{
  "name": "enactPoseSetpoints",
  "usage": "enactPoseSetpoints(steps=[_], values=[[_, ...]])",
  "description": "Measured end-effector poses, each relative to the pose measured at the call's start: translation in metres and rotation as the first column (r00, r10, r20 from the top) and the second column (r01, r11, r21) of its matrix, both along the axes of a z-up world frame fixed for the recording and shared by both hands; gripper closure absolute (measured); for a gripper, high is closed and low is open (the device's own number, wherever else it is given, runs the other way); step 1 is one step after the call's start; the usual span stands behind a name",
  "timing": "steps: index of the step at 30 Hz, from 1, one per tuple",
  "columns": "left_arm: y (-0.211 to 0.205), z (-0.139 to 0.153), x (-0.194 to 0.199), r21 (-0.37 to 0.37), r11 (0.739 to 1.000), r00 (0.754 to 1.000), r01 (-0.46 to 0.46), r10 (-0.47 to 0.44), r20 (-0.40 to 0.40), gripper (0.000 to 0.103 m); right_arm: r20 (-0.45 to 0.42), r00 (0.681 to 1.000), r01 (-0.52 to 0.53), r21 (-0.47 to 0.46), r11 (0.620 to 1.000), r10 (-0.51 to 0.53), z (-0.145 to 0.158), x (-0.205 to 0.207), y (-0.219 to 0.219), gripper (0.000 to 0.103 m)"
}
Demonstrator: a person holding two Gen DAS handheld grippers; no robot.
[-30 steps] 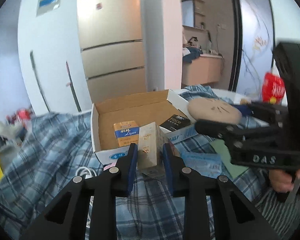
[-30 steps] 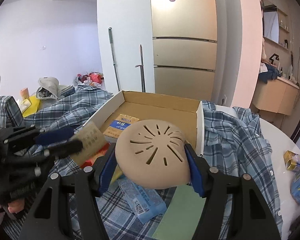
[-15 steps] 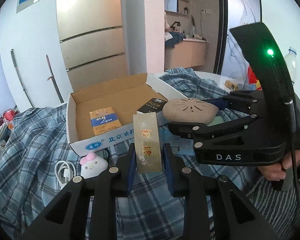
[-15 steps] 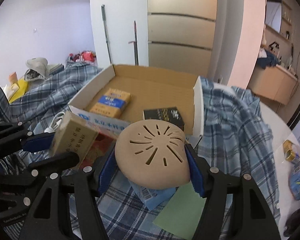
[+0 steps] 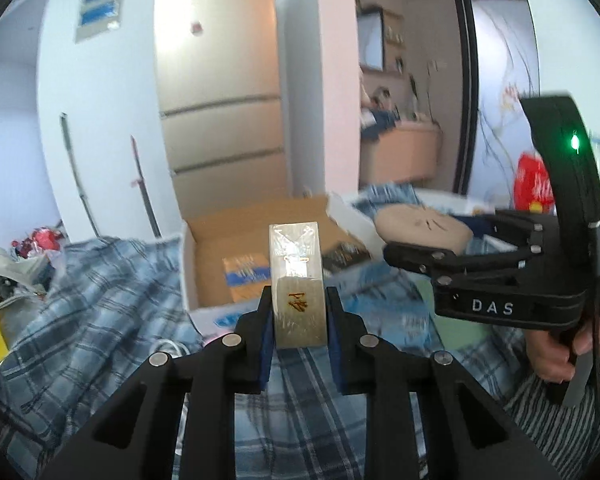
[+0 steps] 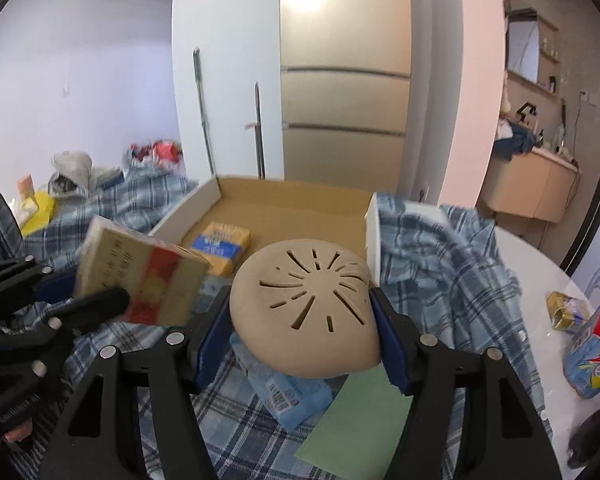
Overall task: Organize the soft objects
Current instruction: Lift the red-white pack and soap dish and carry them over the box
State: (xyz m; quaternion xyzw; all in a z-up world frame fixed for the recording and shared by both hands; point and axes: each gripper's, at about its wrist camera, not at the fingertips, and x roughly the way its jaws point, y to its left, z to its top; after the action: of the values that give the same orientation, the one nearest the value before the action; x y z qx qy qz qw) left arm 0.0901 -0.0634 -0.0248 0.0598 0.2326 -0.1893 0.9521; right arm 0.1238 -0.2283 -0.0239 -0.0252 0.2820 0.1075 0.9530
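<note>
Ahead, open cardboard box [image 6: 292, 208] — rim near, both grippers loaded

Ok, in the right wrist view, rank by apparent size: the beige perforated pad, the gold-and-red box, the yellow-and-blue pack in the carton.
1. Beige perforated pad, largest.
2. Gold-and-red box, somewhat smaller.
3. Yellow-and-blue pack, smallest, but it lies farther back and partly hidden, so its true size is unsure.

Motion blur smears the label on the yellow-and-blue pack [image 5: 246, 271] inside the cardboard box [image 5: 188, 264]. The beige pad [image 6: 306, 312] hides part of the blue packet [image 6: 288, 394].
</note>
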Motion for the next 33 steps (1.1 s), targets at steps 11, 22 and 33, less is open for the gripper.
enactPoseSetpoints(steps=[11,22,33], values=[[0.017,0.018,-0.019,-0.042,0.993,0.982,-0.110,0.115,0.150,0.079,0.091,0.996,0.000,0.007,1.000,0.000,0.011,-0.011,-0.001,0.038],[0.013,0.065,-0.030,0.024,0.988,0.950,-0.151,0.138,0.278,0.079,0.195,0.980,0.048,0.010,0.999,-0.049,0.058,-0.028,-0.007,0.038],[0.014,0.131,0.003,-0.059,0.979,0.924,-0.197,0.205,0.321,0.079,0.260,0.962,0.083,0.031,0.996,-0.089,0.130,-0.006,-0.002,0.034]])
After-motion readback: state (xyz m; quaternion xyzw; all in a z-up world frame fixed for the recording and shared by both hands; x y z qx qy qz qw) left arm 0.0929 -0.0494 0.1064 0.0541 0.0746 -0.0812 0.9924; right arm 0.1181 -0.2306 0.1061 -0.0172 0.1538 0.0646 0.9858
